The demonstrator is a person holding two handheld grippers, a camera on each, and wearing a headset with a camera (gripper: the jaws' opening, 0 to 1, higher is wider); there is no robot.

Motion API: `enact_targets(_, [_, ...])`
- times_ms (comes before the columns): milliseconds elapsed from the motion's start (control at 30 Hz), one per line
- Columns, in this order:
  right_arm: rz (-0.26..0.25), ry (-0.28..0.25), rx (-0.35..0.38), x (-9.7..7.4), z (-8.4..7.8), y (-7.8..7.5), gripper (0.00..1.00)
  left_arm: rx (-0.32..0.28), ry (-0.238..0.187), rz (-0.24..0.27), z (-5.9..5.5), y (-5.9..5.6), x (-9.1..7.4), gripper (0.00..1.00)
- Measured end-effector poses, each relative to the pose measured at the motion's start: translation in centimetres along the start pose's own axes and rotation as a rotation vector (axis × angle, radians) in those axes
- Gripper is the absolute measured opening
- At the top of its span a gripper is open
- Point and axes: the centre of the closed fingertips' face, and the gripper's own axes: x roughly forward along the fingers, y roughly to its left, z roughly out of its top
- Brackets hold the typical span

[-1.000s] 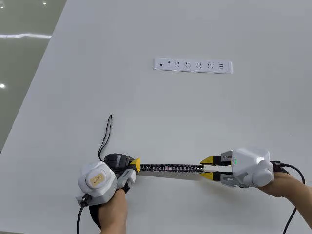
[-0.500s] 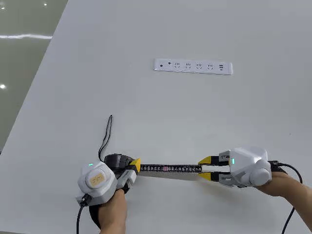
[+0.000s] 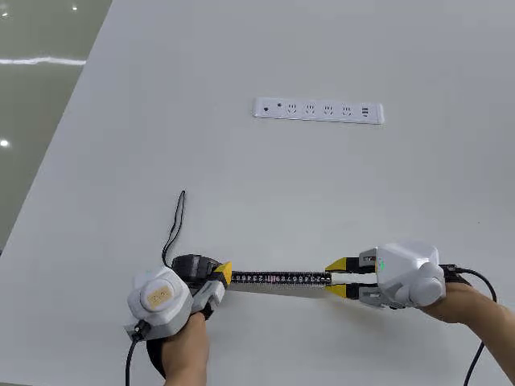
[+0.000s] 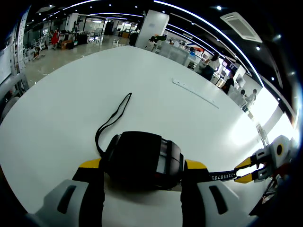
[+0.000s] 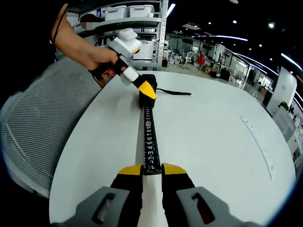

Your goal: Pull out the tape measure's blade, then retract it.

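Head view: the tape measure's black case (image 3: 195,264) lies close to the near edge of the white surface (image 3: 241,177), left of its middle. The left gripper (image 3: 213,277) is clenched on it. The blade (image 3: 282,279) runs flat along that edge to the right gripper (image 3: 334,277), whose yellow-tipped jaws pinch its end. A power strip (image 3: 319,108) lies well apart, toward the far edge, and the case's wrist loop (image 3: 173,225) trails away from the case.

Left gripper view: the jaws press both sides of the case, and the blade leaves it toward the right gripper.

Right gripper view: the jaws are closed on the blade tip, and its numbered face runs straight to the case.

If the right jaws slip off, the spring would likely whip the blade home and jolt the case. Feeding it back faster than the spring takes it up could buckle it.

Against the picture a second ago, the right gripper sits slightly nearer the case and less blade is out, so retraction appears underway.
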Motion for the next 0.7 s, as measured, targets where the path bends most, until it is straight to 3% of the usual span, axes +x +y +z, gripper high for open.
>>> enact_targets(700, [0.01, -0.003, 0.0, 0.45, 0.33, -0.02, 0.13, -0.004, 0.0, -0.004, 0.07, 0.06, 0.07, 0.63])
